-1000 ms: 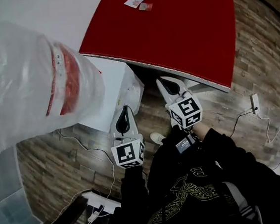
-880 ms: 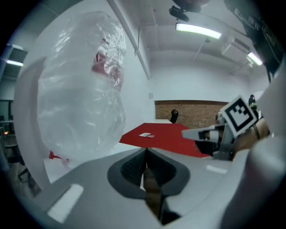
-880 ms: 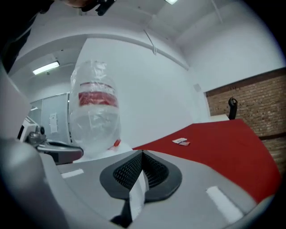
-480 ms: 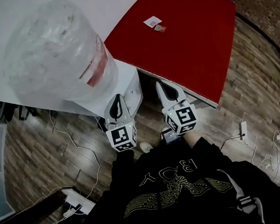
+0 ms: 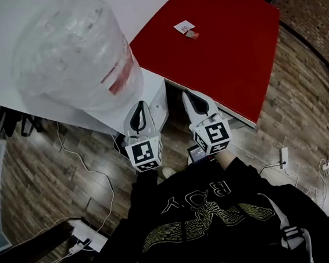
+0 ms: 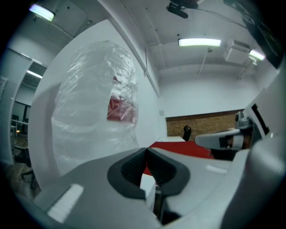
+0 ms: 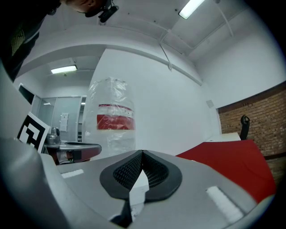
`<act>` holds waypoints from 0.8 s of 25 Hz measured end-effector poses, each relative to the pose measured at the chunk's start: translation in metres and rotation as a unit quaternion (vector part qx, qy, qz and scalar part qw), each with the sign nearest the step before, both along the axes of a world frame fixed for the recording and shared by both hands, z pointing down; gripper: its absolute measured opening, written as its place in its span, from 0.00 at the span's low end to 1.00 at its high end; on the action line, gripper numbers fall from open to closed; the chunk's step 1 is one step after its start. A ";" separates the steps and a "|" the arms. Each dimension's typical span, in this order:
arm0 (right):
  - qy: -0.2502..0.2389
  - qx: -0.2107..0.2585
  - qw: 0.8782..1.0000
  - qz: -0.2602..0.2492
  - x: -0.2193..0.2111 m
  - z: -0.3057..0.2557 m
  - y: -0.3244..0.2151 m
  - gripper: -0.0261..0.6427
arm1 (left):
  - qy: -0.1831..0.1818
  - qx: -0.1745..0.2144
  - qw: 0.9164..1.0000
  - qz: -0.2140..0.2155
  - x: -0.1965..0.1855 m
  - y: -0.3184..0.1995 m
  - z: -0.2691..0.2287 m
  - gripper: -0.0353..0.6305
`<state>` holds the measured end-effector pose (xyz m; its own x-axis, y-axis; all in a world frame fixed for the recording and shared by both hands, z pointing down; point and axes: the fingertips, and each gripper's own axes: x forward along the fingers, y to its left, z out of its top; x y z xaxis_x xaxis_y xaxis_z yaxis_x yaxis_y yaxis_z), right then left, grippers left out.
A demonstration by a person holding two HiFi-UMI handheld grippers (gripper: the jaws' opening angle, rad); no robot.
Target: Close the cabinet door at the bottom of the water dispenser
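Note:
The water dispenser's white body (image 5: 159, 104) stands under its plastic-wrapped bottle (image 5: 75, 55) with a red label. The cabinet door at its bottom is hidden from the head view. My left gripper (image 5: 139, 106) is shut and empty, its tips level in front of the dispenser's top edge. Beside it, my right gripper (image 5: 188, 95) is also shut with nothing in it, over the gap between dispenser and red table. In the left gripper view the shut gripper (image 6: 146, 150) faces the bottle (image 6: 98, 112). The right gripper (image 7: 142, 153) also meets tip to tip, with the bottle (image 7: 114, 116) ahead.
A red table (image 5: 225, 45) with small cards (image 5: 186, 27) stands right of the dispenser, against a white wall. Cables and a power strip (image 5: 283, 157) lie on the wooden floor. Dark furniture (image 5: 37, 252) sits at lower left. My own dark-clothed body fills the bottom.
Both grippers have risen, from low beside the dispenser's body to its top edge, and stayed shut. The head view has swung, so the bottle now sits nearer the picture's top middle.

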<state>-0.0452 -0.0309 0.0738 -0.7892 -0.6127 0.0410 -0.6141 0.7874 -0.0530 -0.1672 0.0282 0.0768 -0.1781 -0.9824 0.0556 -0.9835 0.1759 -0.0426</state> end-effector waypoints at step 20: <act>0.019 0.006 1.000 -0.004 0.005 0.007 0.016 0.04 | -0.013 0.005 1.000 -0.005 0.012 0.021 -0.011 0.06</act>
<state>-0.0399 -0.0145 0.0808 -0.7920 -0.6072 0.0636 -0.6093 0.7926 -0.0212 -0.1550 0.0492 0.0660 -0.1885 -0.9812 0.0415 -0.9804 0.1855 -0.0666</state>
